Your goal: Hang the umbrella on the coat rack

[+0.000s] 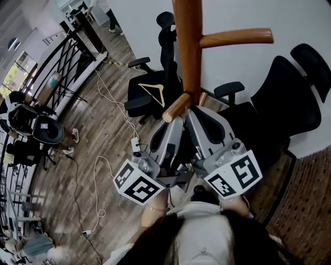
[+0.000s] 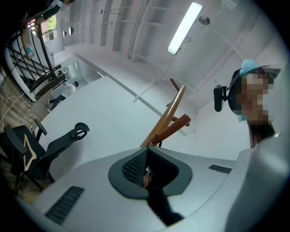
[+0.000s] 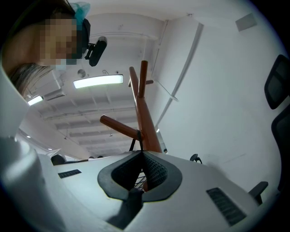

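The wooden coat rack point(image 1: 188, 46) rises just ahead, one peg point(image 1: 235, 37) pointing right and a lower peg point(image 1: 177, 107) pointing at me. Both grippers meet under that lower peg. My left gripper point(image 1: 178, 121) point(image 2: 146, 152) is shut, with a dark part of the umbrella point(image 2: 158, 201) pinched low between its jaws. My right gripper point(image 1: 193, 114) point(image 3: 141, 155) is shut too. The umbrella's black strap point(image 3: 134, 137) loops over the peg point(image 3: 118, 126) and runs down into its jaws. The gripper bodies hide the rest of the umbrella.
Black office chairs point(image 1: 150, 88) point(image 1: 289, 98) stand on either side of the rack against a white wall point(image 1: 232, 15). A wooden hanger point(image 1: 153, 92) lies on the left chair. Cables point(image 1: 103, 93) trail over the wood floor. A railing point(image 1: 57, 67) runs at far left.
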The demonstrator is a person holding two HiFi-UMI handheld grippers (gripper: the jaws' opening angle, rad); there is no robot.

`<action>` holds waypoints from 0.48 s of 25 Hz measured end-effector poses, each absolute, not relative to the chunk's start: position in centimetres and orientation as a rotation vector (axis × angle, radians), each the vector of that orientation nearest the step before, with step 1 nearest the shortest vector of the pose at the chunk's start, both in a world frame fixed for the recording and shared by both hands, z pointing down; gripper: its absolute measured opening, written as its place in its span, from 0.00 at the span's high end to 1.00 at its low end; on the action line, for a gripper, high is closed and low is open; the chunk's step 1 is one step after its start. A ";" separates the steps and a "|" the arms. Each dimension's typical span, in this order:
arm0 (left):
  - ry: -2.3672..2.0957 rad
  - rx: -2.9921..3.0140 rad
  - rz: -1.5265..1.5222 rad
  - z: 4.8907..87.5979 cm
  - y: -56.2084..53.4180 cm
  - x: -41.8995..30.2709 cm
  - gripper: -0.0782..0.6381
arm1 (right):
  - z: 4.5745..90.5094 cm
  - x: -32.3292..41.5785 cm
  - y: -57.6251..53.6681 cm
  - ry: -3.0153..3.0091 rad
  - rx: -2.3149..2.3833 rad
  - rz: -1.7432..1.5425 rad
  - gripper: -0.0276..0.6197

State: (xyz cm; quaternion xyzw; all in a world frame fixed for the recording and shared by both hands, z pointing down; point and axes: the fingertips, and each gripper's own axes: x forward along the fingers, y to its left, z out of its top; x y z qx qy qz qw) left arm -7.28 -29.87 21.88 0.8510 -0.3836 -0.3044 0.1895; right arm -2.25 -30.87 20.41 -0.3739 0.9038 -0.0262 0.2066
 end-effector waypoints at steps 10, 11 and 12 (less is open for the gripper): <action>-1.069 2.394 -0.853 22.0 -29.3 -7.2 0.87 | 20.6 -2.5 -29.9 2.549 -1.073 0.021 0.90; -1.068 2.394 -0.852 22.0 -29.4 -7.2 0.87 | 20.6 -2.5 -29.9 2.554 -1.073 0.024 0.90; -1.067 2.397 -0.848 22.0 -29.4 -7.2 0.87 | 20.7 -2.5 -29.9 2.558 -1.074 0.026 0.90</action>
